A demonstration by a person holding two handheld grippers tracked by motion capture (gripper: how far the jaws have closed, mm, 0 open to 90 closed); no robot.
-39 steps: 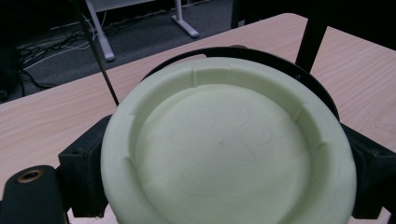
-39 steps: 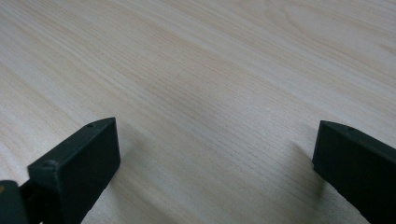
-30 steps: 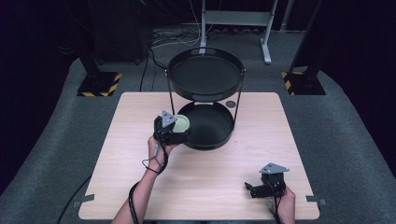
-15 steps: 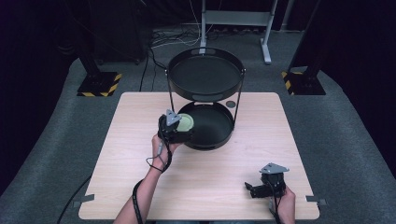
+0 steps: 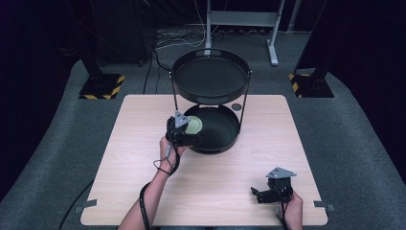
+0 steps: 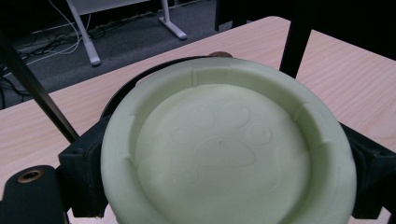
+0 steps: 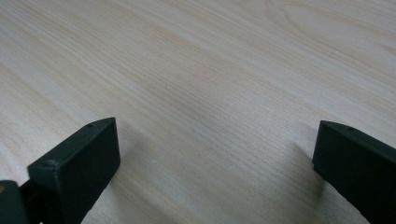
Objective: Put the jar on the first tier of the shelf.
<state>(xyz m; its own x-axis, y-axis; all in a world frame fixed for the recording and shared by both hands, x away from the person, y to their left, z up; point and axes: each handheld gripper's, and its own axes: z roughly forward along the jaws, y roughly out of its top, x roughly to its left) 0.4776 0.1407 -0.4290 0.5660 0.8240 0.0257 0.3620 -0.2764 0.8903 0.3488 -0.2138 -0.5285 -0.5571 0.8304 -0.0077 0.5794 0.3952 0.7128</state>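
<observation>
A pale green round dish (image 5: 195,125) (image 6: 224,149) with a paw print pressed into it is held flat over the left rim of the lower tray (image 5: 215,148) of a black two-tier stand. My left gripper (image 5: 187,132) is shut on the dish, one jaw at each side of it. The dish sits under the upper tray (image 5: 210,98). Near the table's front right, my right gripper (image 5: 259,194) (image 7: 215,158) lies low over bare wood, open with nothing between its jaws.
The stand's thin black posts (image 6: 39,95) (image 6: 294,42) rise beside the dish. A small brown round thing (image 5: 235,106) lies on the wooden table (image 5: 134,163) behind the lower tray. Beyond the table are grey floor, cables and a metal frame (image 5: 239,19).
My left gripper has moved a little to the right with the dish, further over the lower tray. The right gripper has stayed where it was.
</observation>
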